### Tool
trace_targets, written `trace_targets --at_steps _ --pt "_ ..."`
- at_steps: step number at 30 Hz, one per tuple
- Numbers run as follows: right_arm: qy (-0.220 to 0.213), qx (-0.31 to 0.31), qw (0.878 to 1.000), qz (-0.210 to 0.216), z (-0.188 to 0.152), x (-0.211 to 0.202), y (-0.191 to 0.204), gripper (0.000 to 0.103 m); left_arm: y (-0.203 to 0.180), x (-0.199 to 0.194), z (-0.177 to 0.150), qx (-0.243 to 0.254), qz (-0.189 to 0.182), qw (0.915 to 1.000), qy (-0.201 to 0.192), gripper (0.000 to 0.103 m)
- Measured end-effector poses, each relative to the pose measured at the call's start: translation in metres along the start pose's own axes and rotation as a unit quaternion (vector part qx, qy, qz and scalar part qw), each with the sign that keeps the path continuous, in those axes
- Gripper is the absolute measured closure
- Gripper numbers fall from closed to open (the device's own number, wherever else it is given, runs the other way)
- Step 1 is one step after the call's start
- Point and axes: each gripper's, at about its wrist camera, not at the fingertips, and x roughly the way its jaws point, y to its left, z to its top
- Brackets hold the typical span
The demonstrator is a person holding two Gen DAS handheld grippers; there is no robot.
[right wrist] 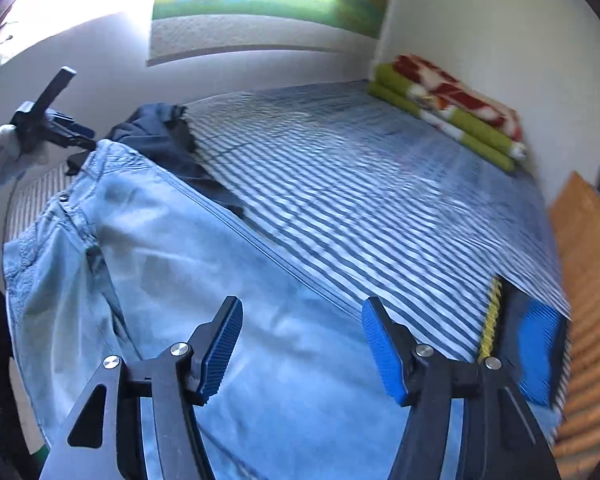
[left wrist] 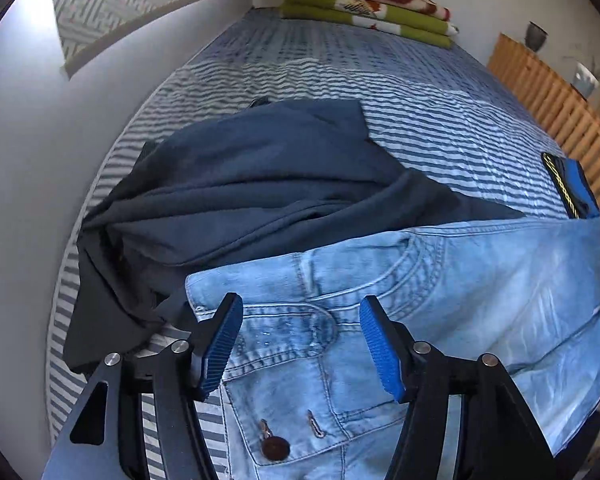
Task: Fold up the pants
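Light blue jeans (left wrist: 460, 280) lie spread across the striped bed, waistband and metal button (left wrist: 275, 449) nearest the left wrist camera. My left gripper (left wrist: 300, 304) hangs open just above the waistband, with nothing between its blue pads. In the right wrist view the jeans (right wrist: 180, 280) run from the near edge up to the left. My right gripper (right wrist: 302, 306) stands open over the leg part, holding nothing. The left gripper (right wrist: 86, 142) shows there at the waist end, held by a hand in a pale sleeve.
A crumpled dark navy garment (left wrist: 240, 184) lies behind the jeans, partly under them. A folded green, red and white blanket (left wrist: 372, 4) sits at the bed's far end. A blue and black item with yellow stitching (right wrist: 532, 352) rests at the right edge, beside wooden slats (left wrist: 560, 100).
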Motion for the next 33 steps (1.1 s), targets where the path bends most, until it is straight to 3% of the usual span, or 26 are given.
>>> trace_targets --at_steps 4,9,15,17,19,20,22,25,31,33 --pt "0.016 -0.018 0.999 0.04 0.024 0.05 0.009 0.045 0.034 0.025 -0.003 -0.038 -0.012 0.9991 0.018 0.031" --pt "0.021 -0.037 0.996 0.081 0.048 0.094 0.021 0.045 0.051 0.043 -0.014 -0.088 -0.064 0.9938 0.022 0.028" --pt "0.058 -0.066 0.988 0.128 0.058 0.135 0.033 0.043 0.061 0.048 -0.016 -0.114 -0.08 0.9902 -0.004 0.032" --pt "0.078 -0.07 0.985 0.14 0.055 0.147 0.034 0.043 0.06 0.051 -0.015 -0.112 -0.085 0.99 -0.006 0.056" --pt "0.094 -0.068 0.982 0.152 0.049 0.154 0.034 0.043 0.054 0.053 -0.015 -0.098 -0.081 0.9919 0.0 0.1" --pt "0.099 -0.067 0.98 0.157 0.047 0.155 0.035 0.044 0.05 0.052 -0.013 -0.087 -0.075 0.9934 0.003 0.103" --pt "0.1 -0.073 0.98 0.156 0.044 0.15 0.038 0.074 0.039 0.047 -0.013 -0.063 -0.064 0.996 -0.004 0.103" --pt "0.09 -0.088 0.984 0.129 0.042 0.132 0.04 0.097 0.031 0.036 -0.013 -0.052 -0.059 0.9967 -0.023 0.103" --pt "0.056 -0.096 0.99 0.091 0.041 0.081 0.055 0.1 0.023 -0.002 -0.02 -0.04 -0.07 0.9945 -0.067 0.103" --pt "0.055 -0.095 0.991 0.082 0.039 0.07 0.06 0.1 0.035 -0.005 -0.021 -0.075 -0.084 0.9915 -0.065 0.102"
